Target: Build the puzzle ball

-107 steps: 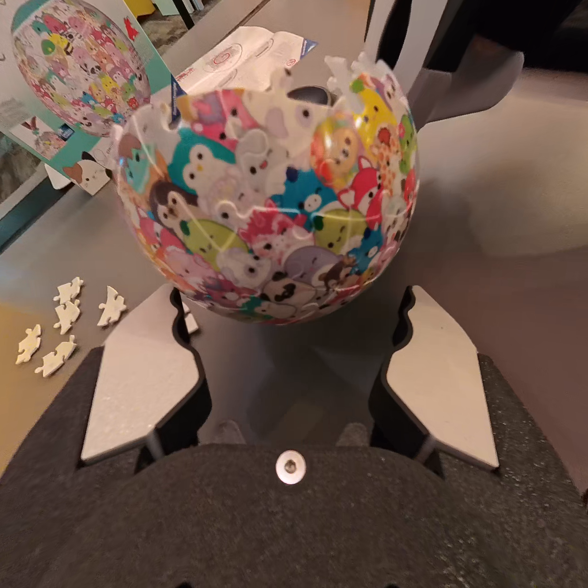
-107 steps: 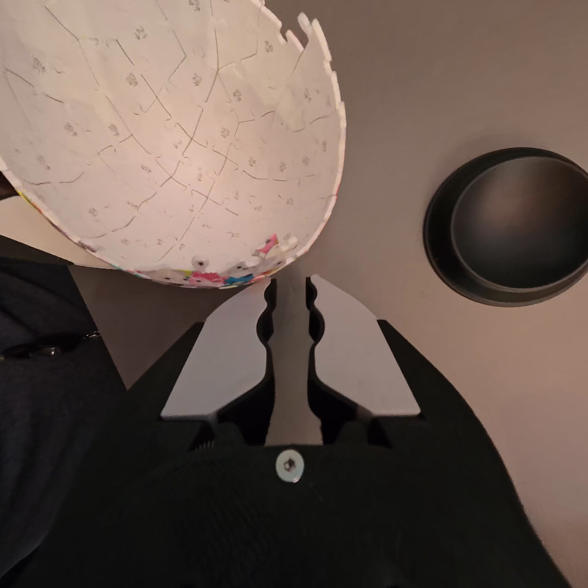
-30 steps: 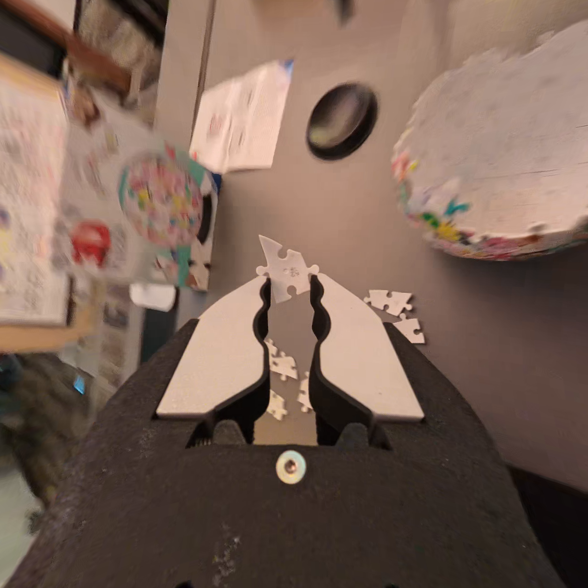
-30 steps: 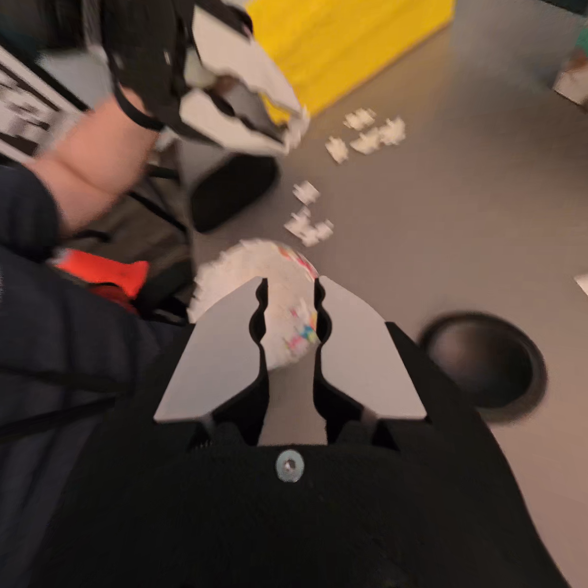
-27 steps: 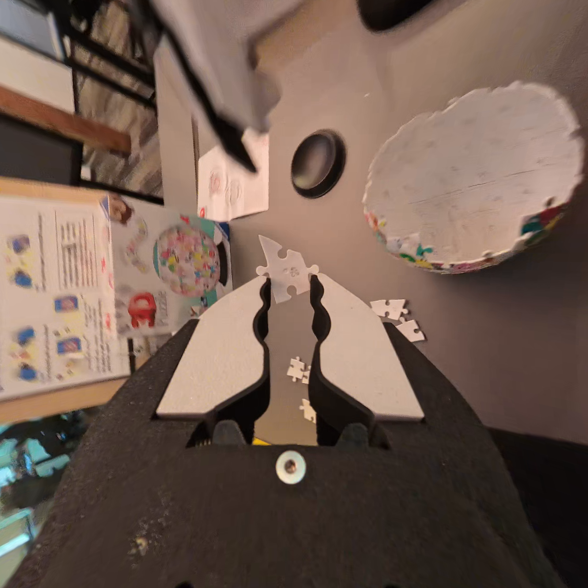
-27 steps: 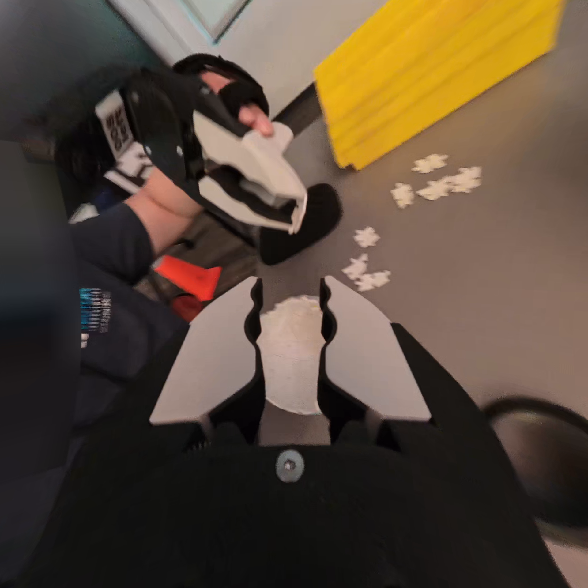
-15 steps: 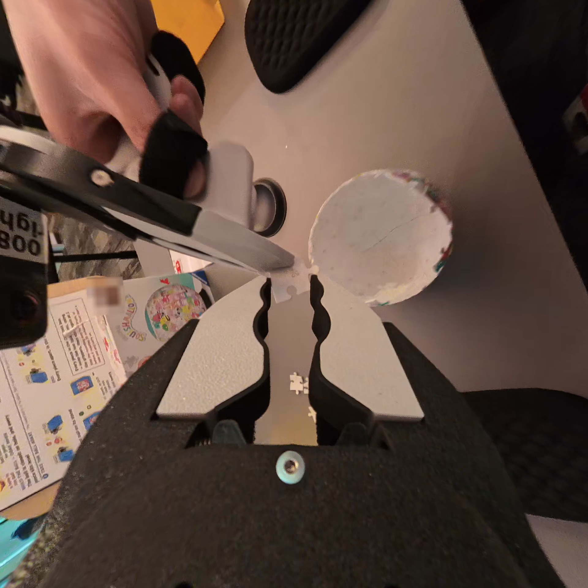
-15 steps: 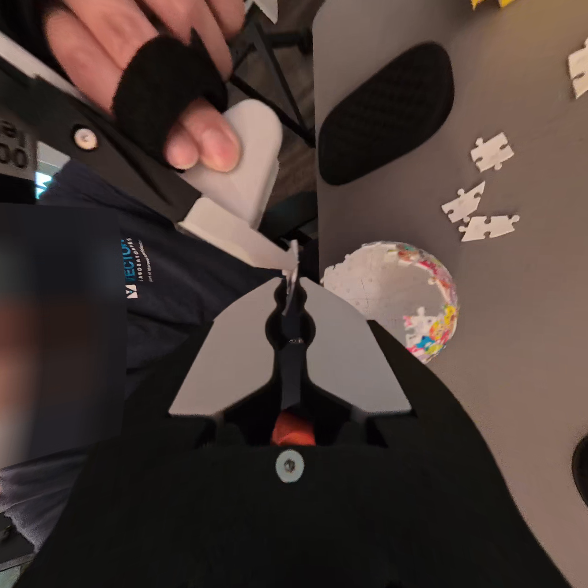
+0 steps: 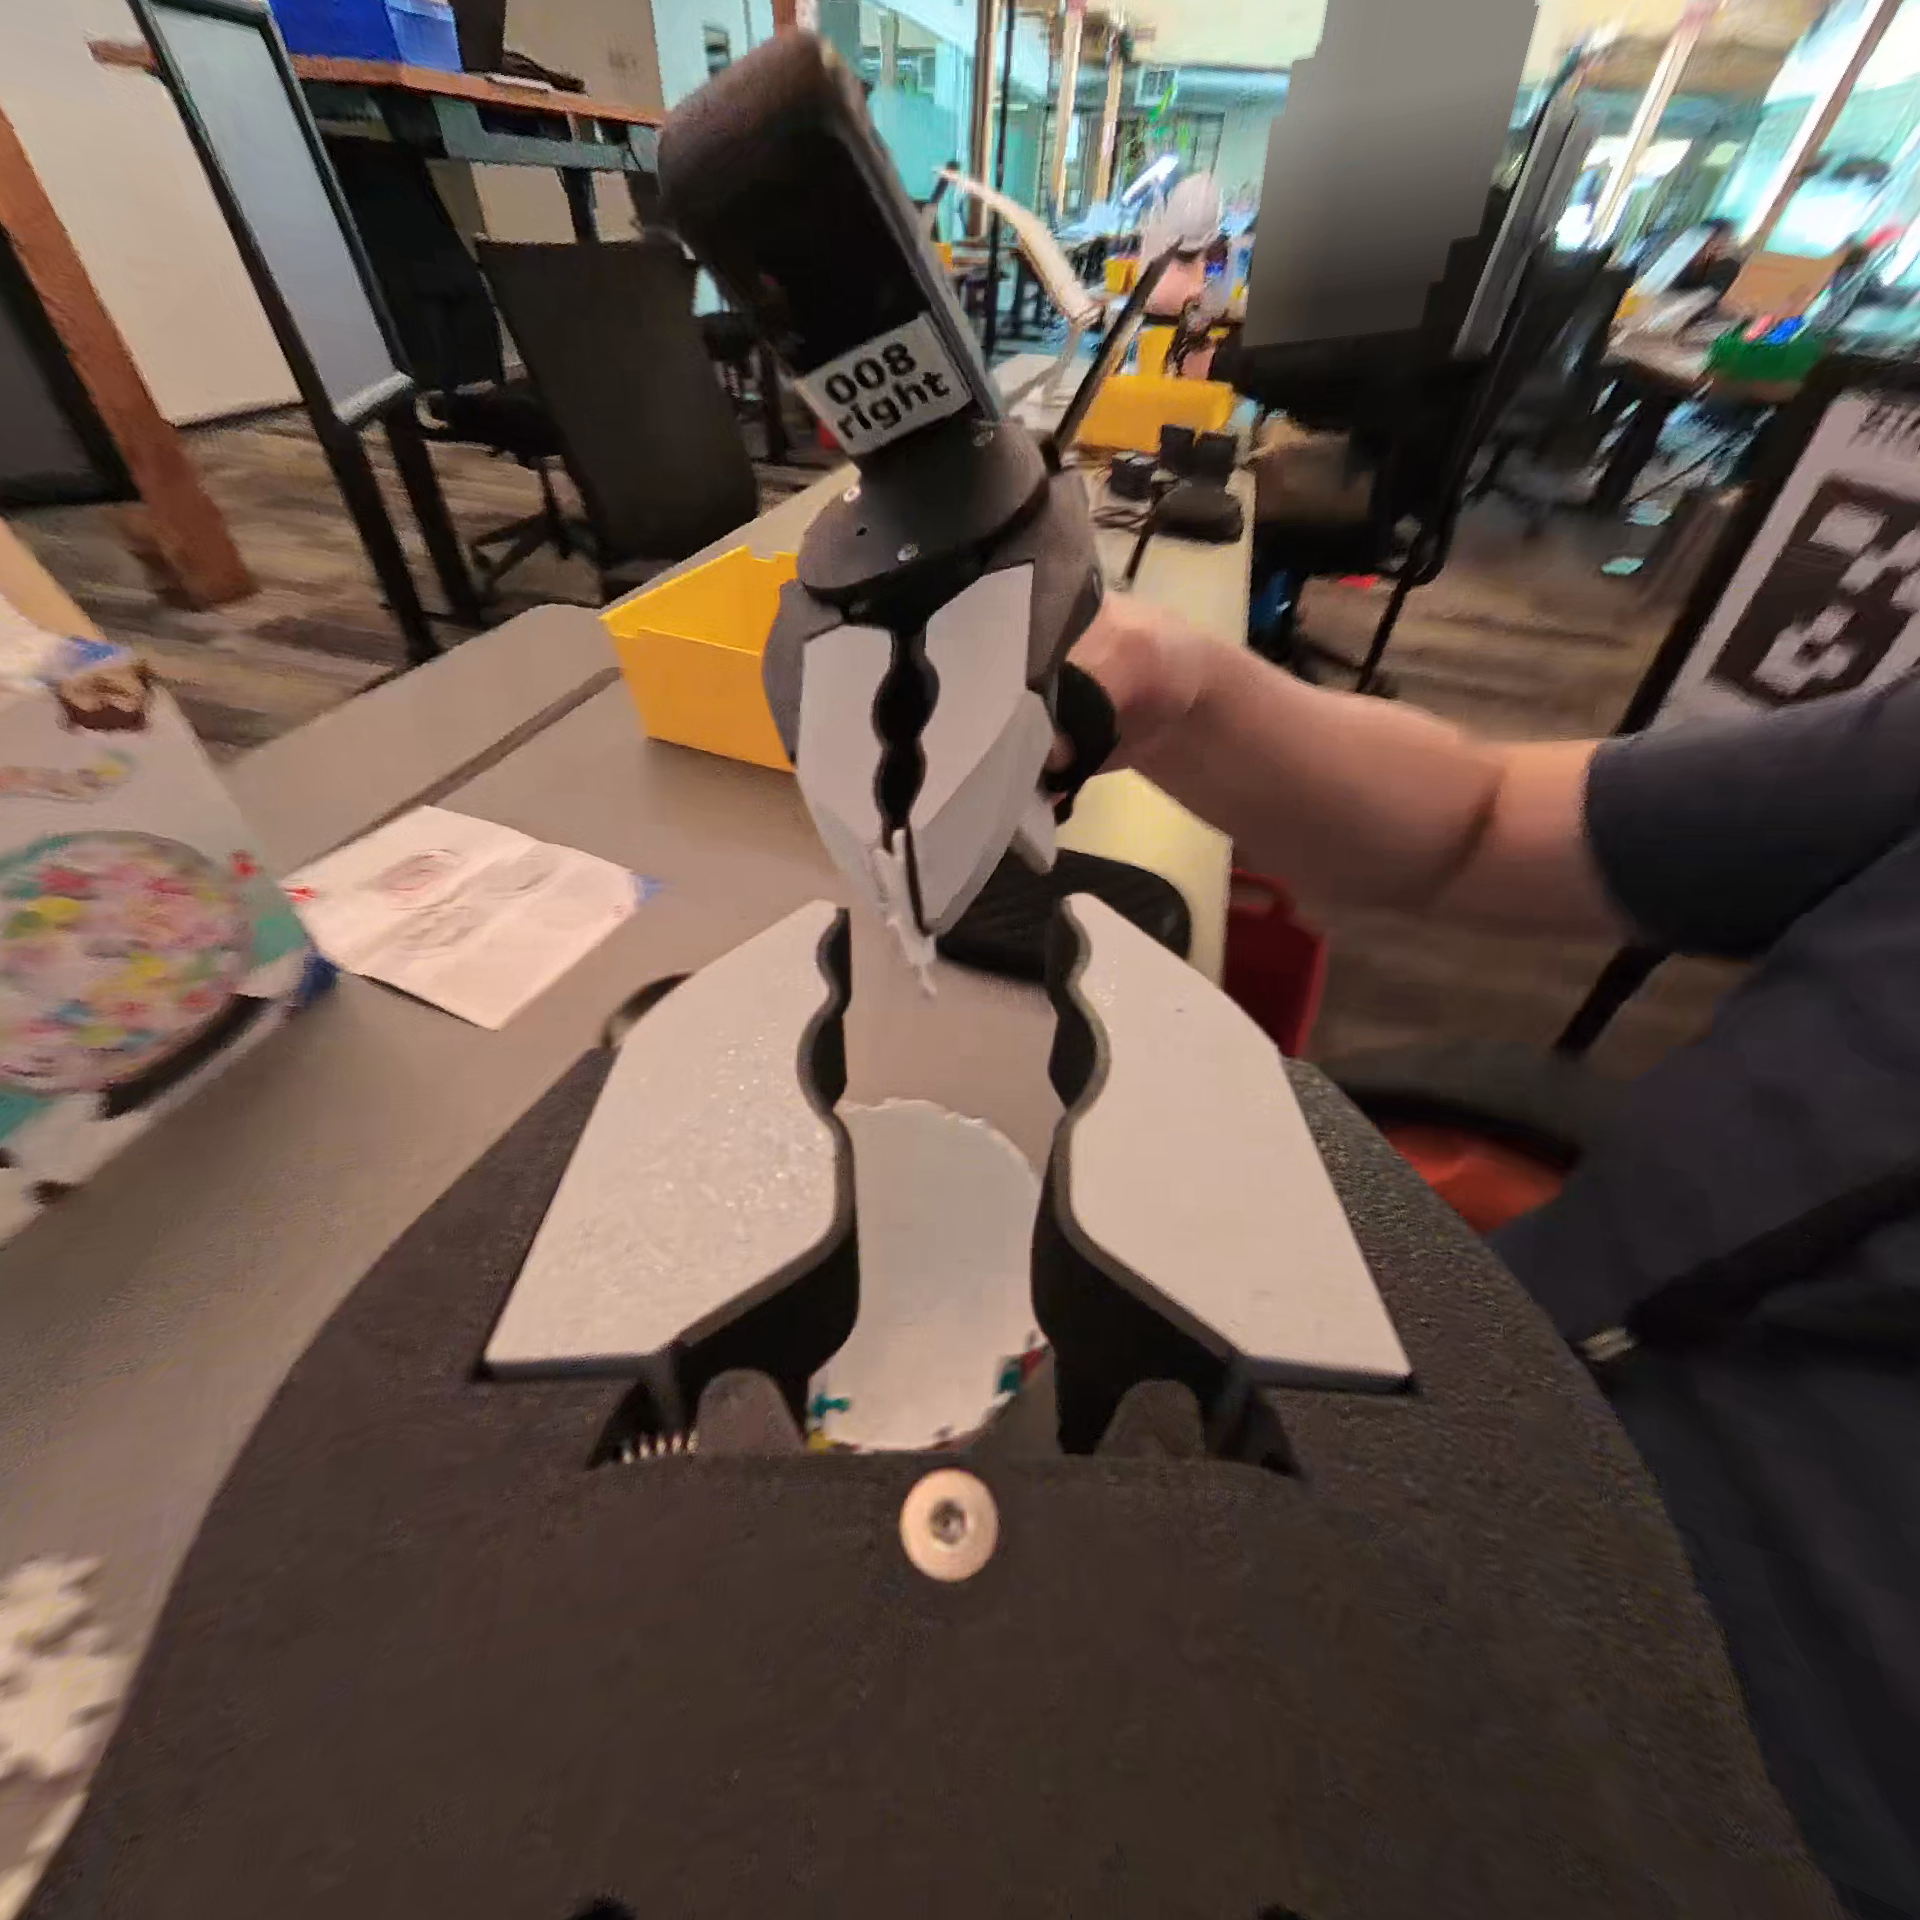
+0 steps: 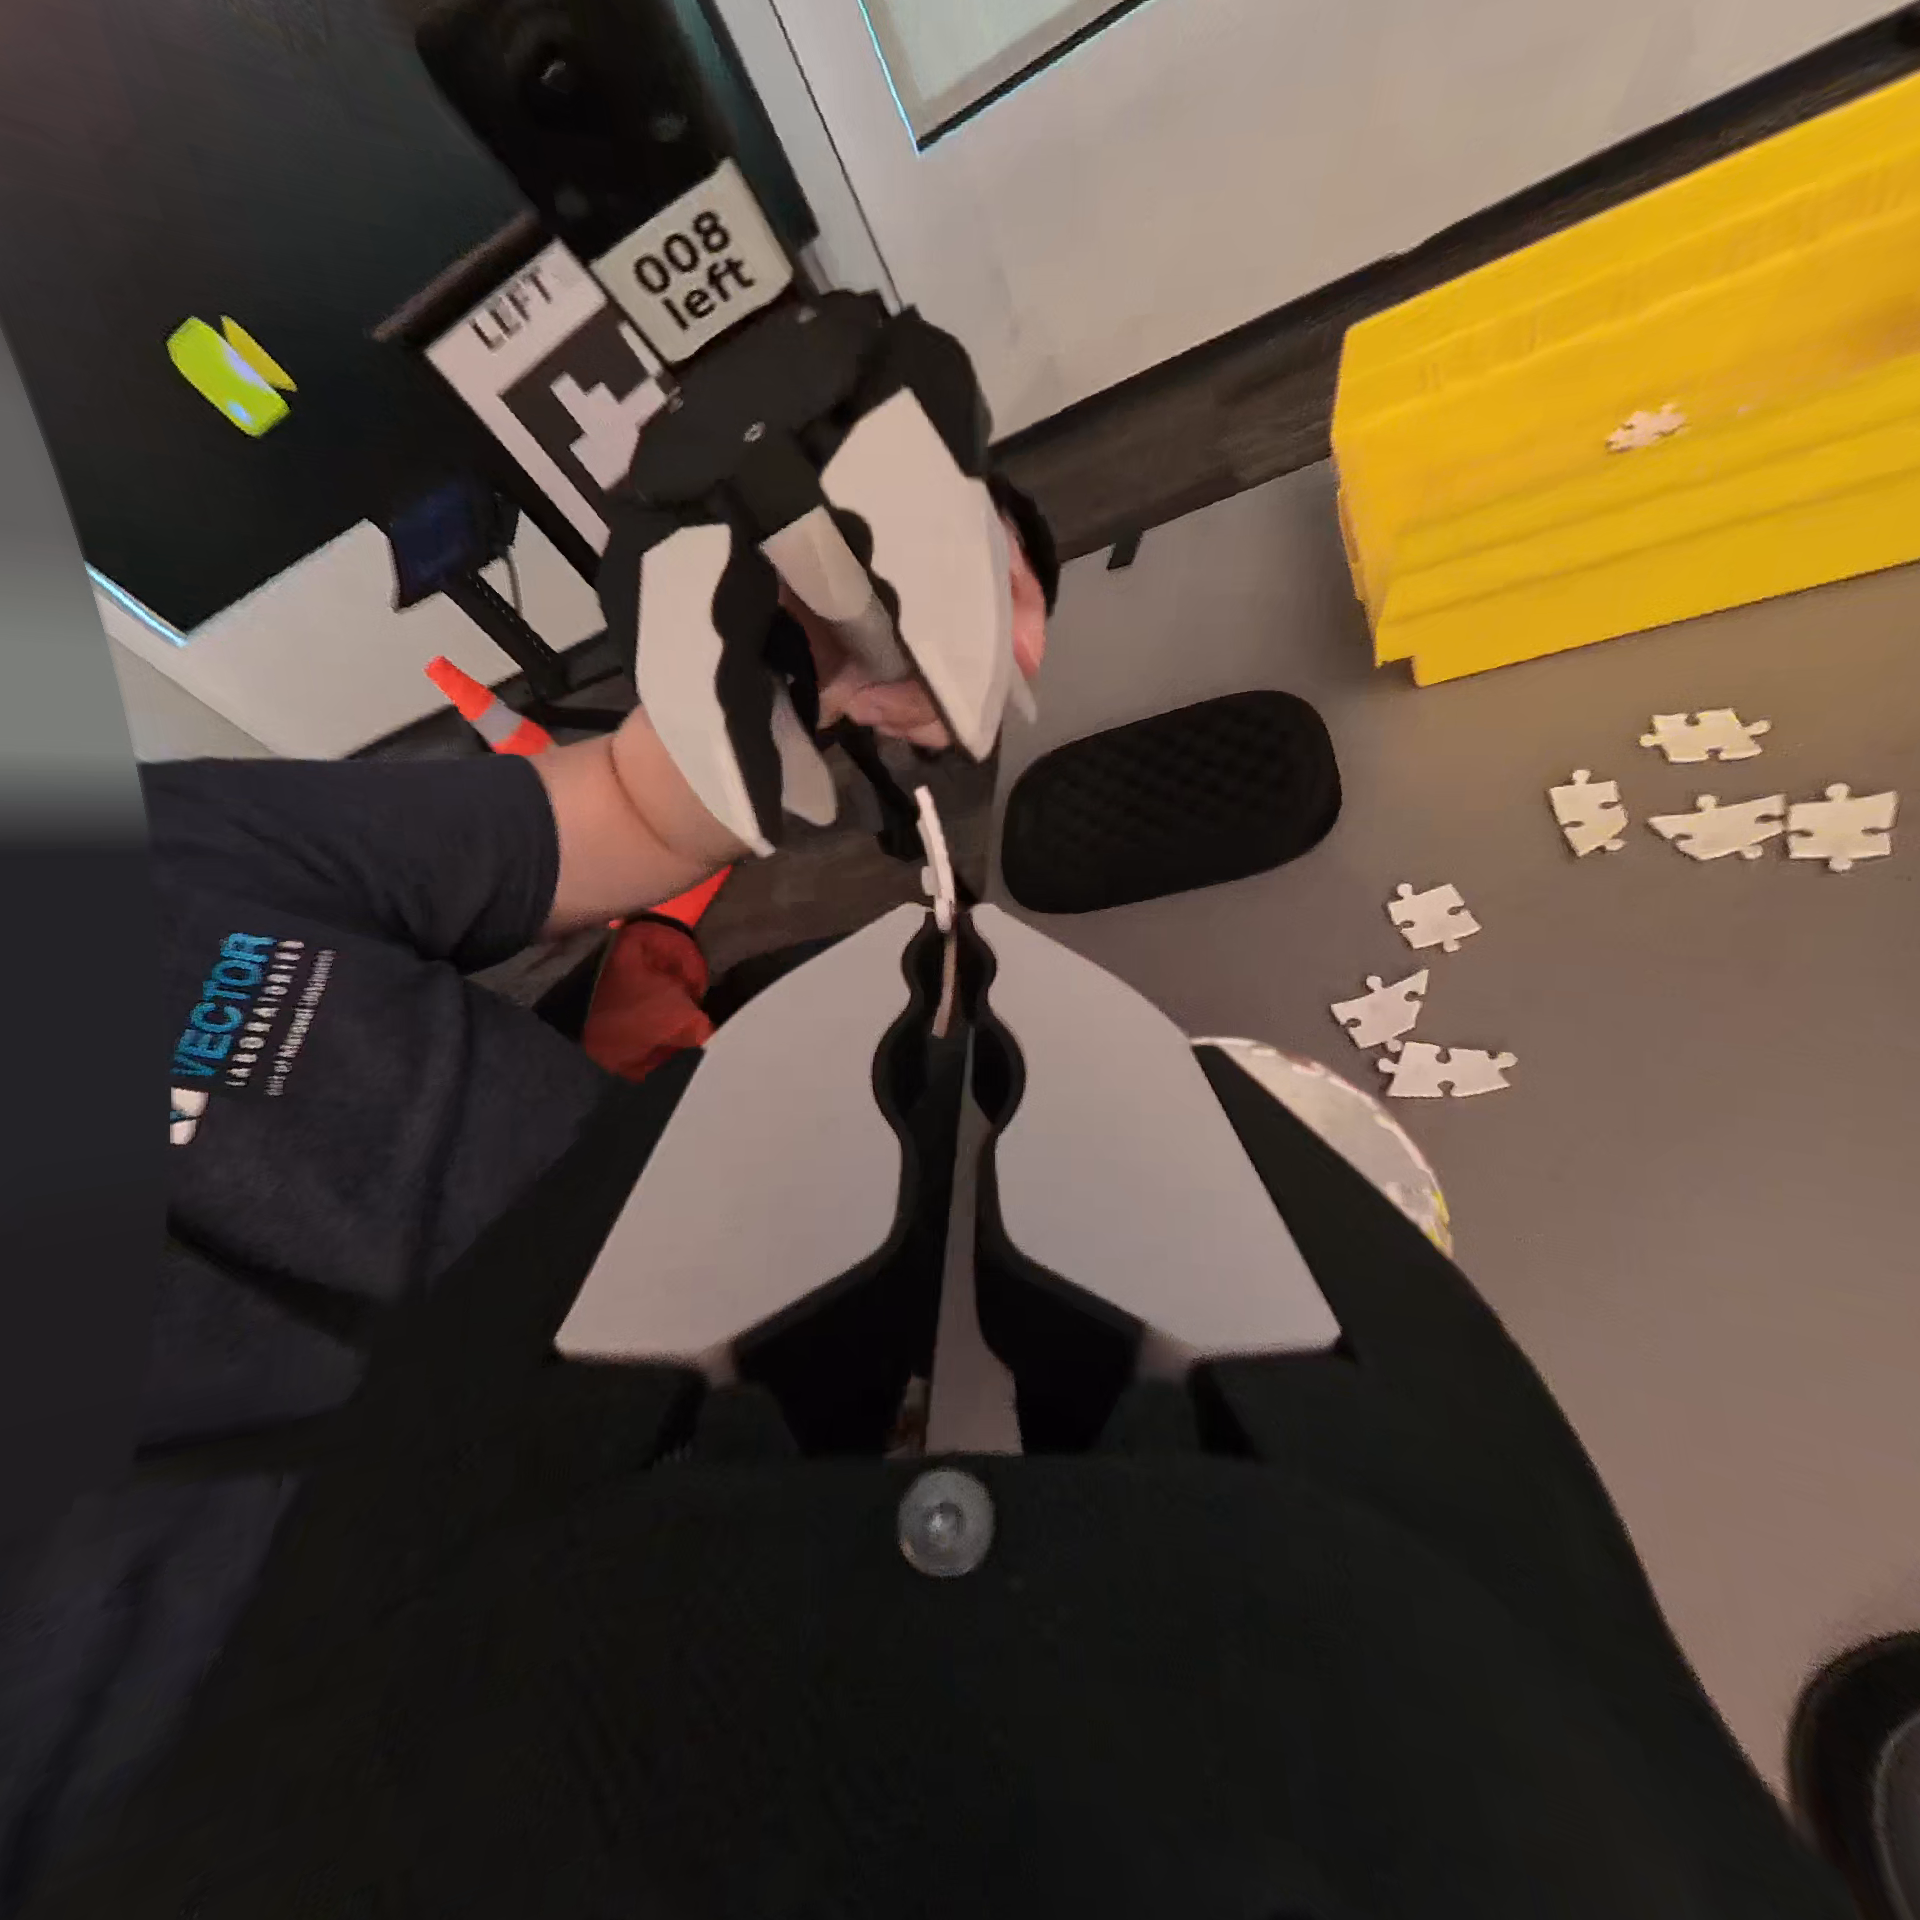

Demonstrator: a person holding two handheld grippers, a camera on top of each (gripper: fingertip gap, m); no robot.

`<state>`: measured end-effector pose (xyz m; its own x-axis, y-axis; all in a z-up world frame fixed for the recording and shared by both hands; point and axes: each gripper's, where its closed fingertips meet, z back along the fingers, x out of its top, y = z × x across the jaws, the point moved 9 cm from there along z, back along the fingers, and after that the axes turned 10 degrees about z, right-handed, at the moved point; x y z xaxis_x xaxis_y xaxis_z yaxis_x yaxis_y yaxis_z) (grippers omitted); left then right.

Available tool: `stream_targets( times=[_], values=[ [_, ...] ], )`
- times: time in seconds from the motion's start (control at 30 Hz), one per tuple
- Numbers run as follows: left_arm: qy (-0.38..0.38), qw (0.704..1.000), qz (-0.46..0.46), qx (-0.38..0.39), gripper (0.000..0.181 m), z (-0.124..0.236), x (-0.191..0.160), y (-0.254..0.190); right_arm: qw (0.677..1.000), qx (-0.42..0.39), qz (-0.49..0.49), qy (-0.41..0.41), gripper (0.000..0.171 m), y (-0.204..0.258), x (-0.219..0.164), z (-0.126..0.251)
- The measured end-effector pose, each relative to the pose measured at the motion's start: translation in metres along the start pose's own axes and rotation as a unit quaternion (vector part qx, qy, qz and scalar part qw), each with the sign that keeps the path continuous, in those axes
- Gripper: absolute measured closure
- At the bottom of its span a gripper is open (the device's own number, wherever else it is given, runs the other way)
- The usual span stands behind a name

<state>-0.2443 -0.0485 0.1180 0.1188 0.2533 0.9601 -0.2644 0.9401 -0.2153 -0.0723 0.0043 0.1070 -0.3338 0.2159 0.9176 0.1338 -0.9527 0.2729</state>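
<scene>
With its jaws pressed together on the near edge of a single white puzzle piece, the right gripper carries the only grip on that piece; most of the piece sticks out past the tips, edge-on to the right wrist view. The left gripper stands with its jaws spread and nothing between them, just beside the piece, which hangs from the right gripper's tips in the gap ahead of it.

Such a shallow pinch looks risky. If the left gripper brushes the piece while backing off, it could twist or slip free and drop to the desk.

Below both grippers the half-built puzzle ball rests on the desk, open side up, white inside showing; in the right wrist view only its rim peeps out to the right. It sits unheld, so pressing the piece into its jagged edge could roll or tip the shell.

Loose pieces lie farther right, near a yellow bin.
</scene>
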Motion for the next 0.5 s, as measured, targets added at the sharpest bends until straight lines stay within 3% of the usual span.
stream_targets(
  times=[0.07,0.23,0.5],
  values=[
    [0.012,0.999,0.031,-0.012,0.150,-0.004,-0.005,-0.004,0.999,-0.013,0.029,0.008,0.168,0.009,0.001,-0.005],
    [0.043,0.999,0.011,-0.001,0.175,-0.011,-0.017,-0.017,0.998,-0.026,0.058,0.025,0.168,0.031,-0.006,-0.011],
    [0.049,0.999,0.024,0.001,0.179,-0.012,-0.018,-0.036,0.996,-0.021,0.080,0.038,0.165,0.052,-0.009,-0.008]
  ],
)
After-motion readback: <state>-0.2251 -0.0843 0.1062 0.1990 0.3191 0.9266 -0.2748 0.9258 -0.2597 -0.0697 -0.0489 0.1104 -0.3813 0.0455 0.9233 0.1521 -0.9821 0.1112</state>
